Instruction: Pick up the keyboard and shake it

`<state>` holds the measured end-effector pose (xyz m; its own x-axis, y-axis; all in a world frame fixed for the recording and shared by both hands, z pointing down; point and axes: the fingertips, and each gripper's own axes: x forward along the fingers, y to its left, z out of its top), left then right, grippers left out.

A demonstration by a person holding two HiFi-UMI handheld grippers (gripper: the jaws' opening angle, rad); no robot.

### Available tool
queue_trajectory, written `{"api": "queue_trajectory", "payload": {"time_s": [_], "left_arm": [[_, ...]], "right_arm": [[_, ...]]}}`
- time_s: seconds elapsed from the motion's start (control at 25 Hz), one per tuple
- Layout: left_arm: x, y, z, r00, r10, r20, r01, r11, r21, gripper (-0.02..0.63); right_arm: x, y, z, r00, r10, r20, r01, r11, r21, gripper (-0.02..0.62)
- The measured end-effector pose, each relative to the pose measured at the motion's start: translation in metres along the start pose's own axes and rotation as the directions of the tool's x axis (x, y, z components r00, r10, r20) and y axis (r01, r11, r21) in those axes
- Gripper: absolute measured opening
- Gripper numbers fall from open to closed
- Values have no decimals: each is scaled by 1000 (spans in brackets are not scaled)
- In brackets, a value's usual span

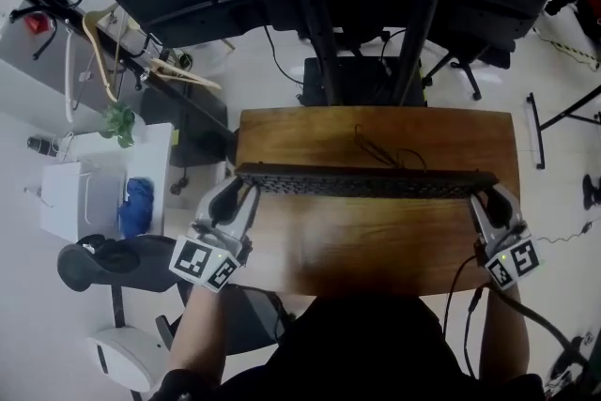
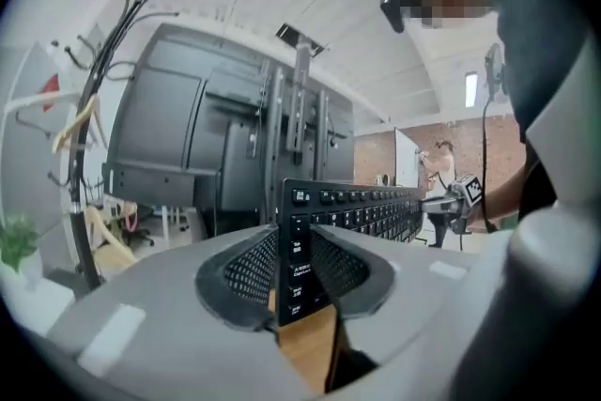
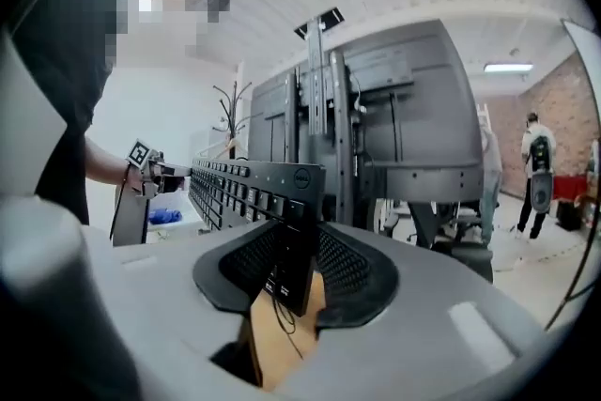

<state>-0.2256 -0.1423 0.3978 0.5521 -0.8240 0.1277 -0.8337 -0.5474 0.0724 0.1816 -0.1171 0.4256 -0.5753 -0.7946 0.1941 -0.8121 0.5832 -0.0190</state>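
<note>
The keyboard (image 1: 366, 182) is held in the air above the wooden surface (image 1: 376, 244), turned up on its long edge. The left gripper (image 1: 238, 194) and right gripper (image 1: 492, 195) each have their fingers clamped on one short end. For the shake, hold both grips firm and move the two ends together so the board does not twist. Use short strokes, and leave slack in the cable (image 1: 383, 151) trailing onto the surface.

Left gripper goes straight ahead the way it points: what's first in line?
The keyboard end, clamped in the left gripper. Past it, likely the dark screen stand, though depth is unclear.
</note>
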Motion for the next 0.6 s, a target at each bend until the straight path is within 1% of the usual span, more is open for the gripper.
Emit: {"api": "queue_trajectory", "payload": {"time_s": [0.08, 0.16, 0.28, 0.4, 0.6], "left_arm": [[-5, -7, 44, 995, 11, 96, -17, 998, 65, 101], [-8, -15, 81, 984, 9, 179, -31, 992, 122, 103], [-11, -26, 123, 964, -5, 268, -43, 984, 170, 104], [-16, -36, 149, 950, -20, 311, -43, 980, 195, 103], [-19, -46, 173, 936, -41, 349, -42, 973, 227, 103]], "right_arm": [[-8, -3, 40, 996, -14, 91, 18, 999, -50, 127], [-19, -7, 76, 986, -24, 163, 42, 994, -103, 129], [-37, -8, 118, 966, -32, 255, 78, 982, -170, 129], [-54, -6, 143, 949, -39, 313, 106, 974, -202, 129], [-69, -4, 160, 928, -43, 369, 132, 966, -221, 129]]}}
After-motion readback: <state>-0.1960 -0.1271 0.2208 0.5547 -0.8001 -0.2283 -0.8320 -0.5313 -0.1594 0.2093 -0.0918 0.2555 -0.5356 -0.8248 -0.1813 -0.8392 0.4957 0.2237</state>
